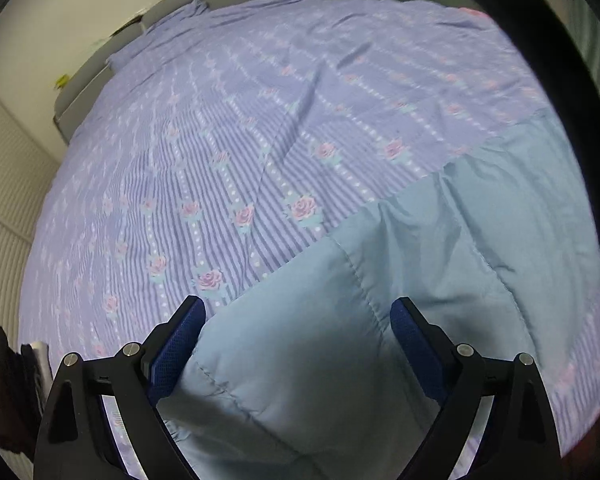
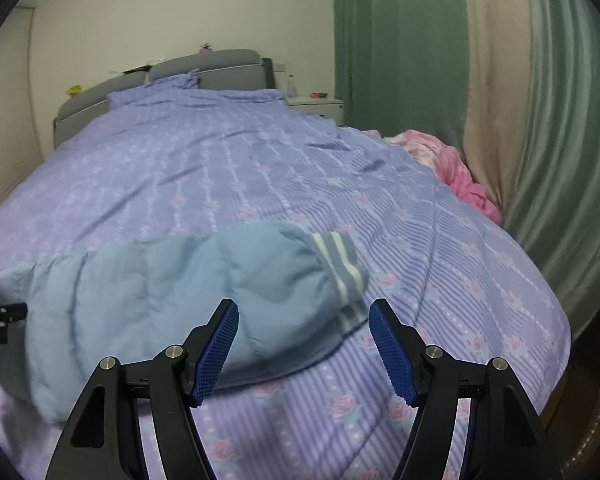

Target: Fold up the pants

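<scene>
On the purple bedspread [image 2: 260, 168] lie quilted blue pants [image 2: 204, 280] — apparently folded — both the left gripper [image 1: 298, 316] and right gripper [image 2: 304, 320] spread wide.

The pants [image 2: 172, 292] near me are pale powder blue and quilted, with a cuff [image 2: 346, 276] at their right end banded in grey-blue and white stripes. They lie on my bedspread [image 1: 260, 128], which is lavender with darker purple stripes, rows of white dots, and pink roses on teal leaves. My left gripper [image 1: 298, 320] and right gripper [image 2: 303, 322] are black with silver screws, and their fingers [image 2: 220, 344] carry royal-blue textured pads. At the far end the headboard [image 2: 220, 65] is grey against a cream wall [image 2: 160, 12]. To the right hangs a green curtain [image 2: 396, 48], with a crumpled pink cloth [image 2: 452, 164] at its foot.
</scene>
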{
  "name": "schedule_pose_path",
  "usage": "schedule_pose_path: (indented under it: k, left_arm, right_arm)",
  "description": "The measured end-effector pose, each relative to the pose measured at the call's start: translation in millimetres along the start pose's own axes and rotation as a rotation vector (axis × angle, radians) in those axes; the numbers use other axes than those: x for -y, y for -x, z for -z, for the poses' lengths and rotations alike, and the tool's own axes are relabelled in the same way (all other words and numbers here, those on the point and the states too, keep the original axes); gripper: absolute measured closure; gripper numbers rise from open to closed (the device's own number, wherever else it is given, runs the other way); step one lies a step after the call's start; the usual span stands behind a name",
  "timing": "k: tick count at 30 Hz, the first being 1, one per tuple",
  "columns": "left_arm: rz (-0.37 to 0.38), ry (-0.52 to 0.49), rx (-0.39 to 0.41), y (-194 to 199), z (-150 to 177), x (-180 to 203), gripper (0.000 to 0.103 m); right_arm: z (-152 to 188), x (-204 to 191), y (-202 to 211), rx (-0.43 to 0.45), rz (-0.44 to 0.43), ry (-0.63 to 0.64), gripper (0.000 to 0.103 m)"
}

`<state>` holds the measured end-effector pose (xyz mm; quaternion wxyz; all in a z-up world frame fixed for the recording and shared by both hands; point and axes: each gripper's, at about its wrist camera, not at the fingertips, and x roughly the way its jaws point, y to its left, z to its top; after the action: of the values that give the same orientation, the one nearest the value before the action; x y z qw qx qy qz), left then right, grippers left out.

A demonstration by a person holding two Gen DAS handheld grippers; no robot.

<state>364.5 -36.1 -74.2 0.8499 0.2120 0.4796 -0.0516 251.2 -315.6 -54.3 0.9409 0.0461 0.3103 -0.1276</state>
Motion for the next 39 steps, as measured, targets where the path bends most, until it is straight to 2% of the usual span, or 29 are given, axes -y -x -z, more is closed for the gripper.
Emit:
schedule_pose_path:
  k: [4,9,12,15,16,17,18,19,22,24,25,27,29,31,34,36,38,39]
  left_arm:
    - [-0.056,-0.036,0.004,-12,-6,15,0.004]
    - [-0.070,-0.032,0.029,-11,-3,12,0.004]
    - [-0.077,0.012,0.073,3,1,7,0.005]
    - [-0.076,0.084,0.156,28,15,0,0.005]
    - [-0.084,0.106,0.185,37,22,-3,0.004]
    - [-0.100,0.113,0.197,42,26,-4,0.003]
    - [-0.111,0.115,0.203,44,29,-4,0.003]
    - [-0.128,0.116,0.205,46,33,-5,0.003]
    - [-0.159,0.127,0.187,41,40,-12,0.003]
    - [-0.149,0.161,0.172,39,43,-20,0.003]
    - [-0.138,0.196,0.168,40,47,-30,0.003]
    - [-0.129,0.229,0.182,50,55,-40,0.003]
    - [-0.118,0.240,0.230,62,67,-53,0.003]
    - [-0.097,0.248,0.282,74,81,-69,0.003]
    - [-0.019,0.265,0.337,82,101,-102,0.002]
    - [0.043,0.271,0.359,83,112,-117,0.003]
    - [0.151,0.281,0.360,76,123,-134,0.003]
    - [0.198,0.290,0.354,71,125,-141,0.006]
  right_arm:
    - [6,14,-7,0.045,-0.018,-0.083,0.034]
    - [9,19,-24,0.030,-0.102,-0.131,0.034]
    - [8,23,-40,0.005,-0.121,-0.184,0.034]
    - [7,24,-56,-0.050,-0.148,-0.230,0.035]
    - [6,22,-61,-0.072,-0.140,-0.226,0.039]
    - [6,20,-63,-0.079,-0.145,-0.224,0.058]
    - [7,20,-63,-0.085,-0.132,-0.223,0.066]
    - [7,19,-62,-0.086,-0.089,-0.220,0.080]
    - [10,19,-46,-0.078,-0.037,-0.238,0.088]
    - [14,10,-36,-0.075,0.010,-0.187,0.088]
    - [15,1,-33,-0.071,0.066,-0.129,0.088]
    - [17,-10,-21,-0.044,0.163,-0.061,0.076]
    - [16,-20,2,0.028,0.202,-0.047,0.035]
    - [14,-41,35,0.135,0.114,-0.002,0.031]
    - [11,-79,69,0.214,0.016,0.094,0.027]
    - [12,-102,82,0.230,-0.074,0.139,0.026]
    - [14,-126,88,0.240,-0.154,0.178,0.026]
    - [16,-137,89,0.239,-0.180,0.197,0.026]
